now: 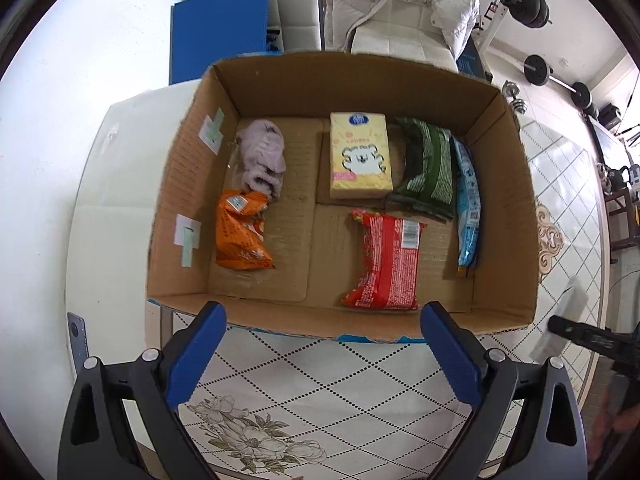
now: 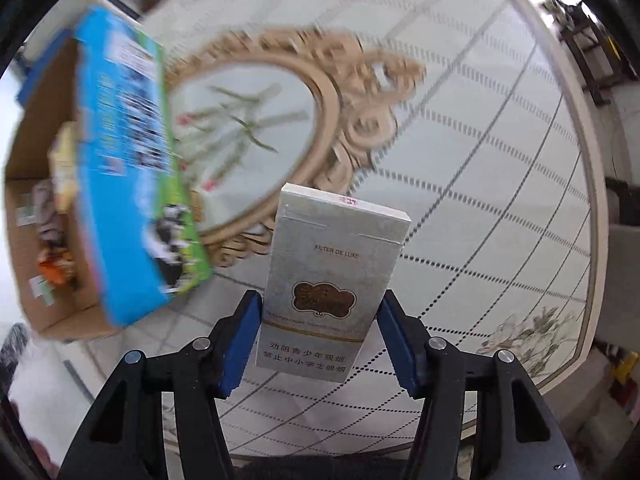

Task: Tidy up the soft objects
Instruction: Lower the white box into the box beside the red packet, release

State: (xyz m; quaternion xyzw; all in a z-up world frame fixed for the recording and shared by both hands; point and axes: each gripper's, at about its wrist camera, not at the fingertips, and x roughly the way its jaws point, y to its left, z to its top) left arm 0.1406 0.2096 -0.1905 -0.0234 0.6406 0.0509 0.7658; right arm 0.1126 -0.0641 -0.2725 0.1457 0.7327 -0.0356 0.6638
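On the flowery table [image 1: 304, 364], one cardboard box [image 1: 508, 184] holds six soft things (four snack bags), the left gripper [image 1: 320, 344] spread wide, the right gripper [image 2: 320, 340] pinching one cigarette pack [image 2: 332, 272].

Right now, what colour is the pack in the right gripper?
Pale silver-grey cigarette pack, brown emblem; right wrist view shows it best.

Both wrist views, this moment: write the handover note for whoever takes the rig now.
Left gripper: open, empty, hovering at the near edge of the box.
Right gripper: shut on a grey pack, above the table, outside the box.
In the box: purple cloth, orange bag, tissue pack, green bag, blue packet, red bag.
Left: probably the grey pack goes in next.
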